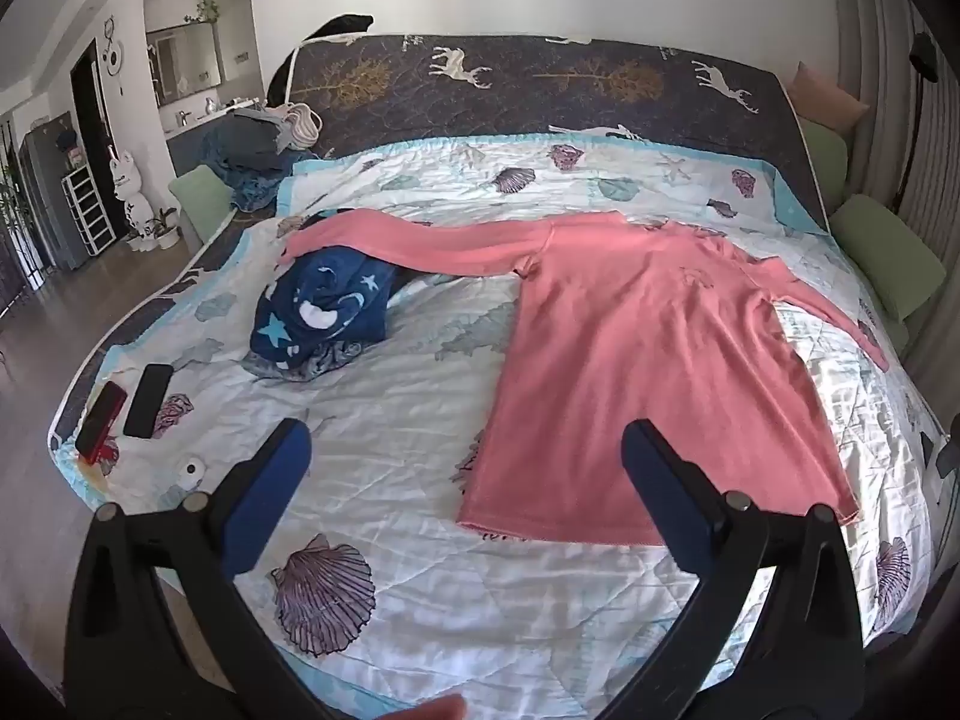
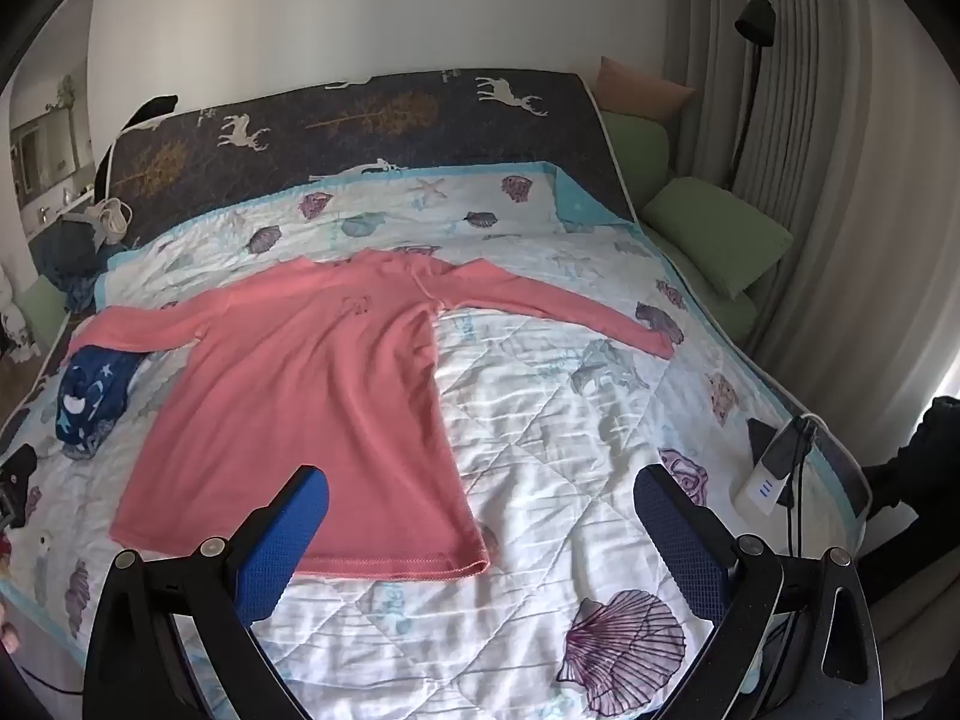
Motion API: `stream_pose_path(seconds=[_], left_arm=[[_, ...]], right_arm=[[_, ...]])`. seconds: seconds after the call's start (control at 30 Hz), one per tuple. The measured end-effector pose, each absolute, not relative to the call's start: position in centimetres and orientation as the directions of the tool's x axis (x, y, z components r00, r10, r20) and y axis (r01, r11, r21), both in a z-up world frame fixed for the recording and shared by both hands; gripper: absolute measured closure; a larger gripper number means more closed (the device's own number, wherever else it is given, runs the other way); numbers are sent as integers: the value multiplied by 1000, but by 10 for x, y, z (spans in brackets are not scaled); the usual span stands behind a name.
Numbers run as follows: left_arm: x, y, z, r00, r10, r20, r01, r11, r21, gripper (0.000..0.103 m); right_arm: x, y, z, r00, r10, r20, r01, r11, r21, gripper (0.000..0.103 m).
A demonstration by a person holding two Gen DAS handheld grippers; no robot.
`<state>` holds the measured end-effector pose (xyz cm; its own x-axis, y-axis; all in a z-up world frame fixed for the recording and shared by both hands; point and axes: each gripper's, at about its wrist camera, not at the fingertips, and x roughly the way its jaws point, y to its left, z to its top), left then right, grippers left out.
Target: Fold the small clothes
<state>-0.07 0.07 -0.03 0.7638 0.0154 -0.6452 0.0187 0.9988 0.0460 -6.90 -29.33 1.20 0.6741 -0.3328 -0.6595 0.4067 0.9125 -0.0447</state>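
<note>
While nothing is gripped yet, we read the left wrist view first: the left gripper (image 1: 465, 480) hangs above the quilt (image 1: 384, 468) with its blue pads spread as wide as they go, empty. The pink long-sleeved top (image 1: 654, 360) lies flat toward the bed's right side, hem toward the near edge, collar toward the headboard. One sleeve runs out over a crumpled navy star-print garment (image 1: 318, 312) — we should lift that sleeve clear before folding it in, so the blue cloth does not drag along. Two phones (image 1: 126, 408) sit by the bed's near left corner, well apart from the work.

From the right wrist view, the right gripper (image 2: 480, 531) is likewise fully open and holds nothing, its left pad over the hem. The other sleeve stretches toward the right edge of the bed — we judge its cuff the cleanest first pinch, drawn across the chest with the cloth kept taut.
</note>
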Motion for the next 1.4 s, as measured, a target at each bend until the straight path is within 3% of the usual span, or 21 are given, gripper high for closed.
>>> stream_pose_path(seconds=[0.13, 0.27, 0.57, 0.83, 1.03, 1.4], left_arm=[[-1, 2, -3, 782, 56, -620, -2, 996, 88, 0], [7, 8, -3, 760, 25, -650, 5, 999, 45, 0], [-6, 7, -1, 804, 25, -594, 16, 998, 64, 0], [-5, 2, -1, 797, -31, -603, 73, 996, 45, 0], [-12, -2, 4, 837, -5, -547, 53, 996, 73, 0], [-1, 3, -8, 781, 3, -625, 48, 997, 65, 0]], right_arm=[[-70, -292, 13, 674, -334, -659, 409, 911, -44, 0], [-68, -291, 13, 668, -340, -662, 410, 910, -53, 0], [-69, -290, 11, 671, -341, -659, 409, 911, -54, 0], [-69, -289, 11, 671, -340, -658, 402, 913, -62, 0], [-68, -293, 8, 664, -314, -679, 402, 915, -30, 0], [-67, -291, 10, 660, -331, -674, 406, 913, -50, 0]])
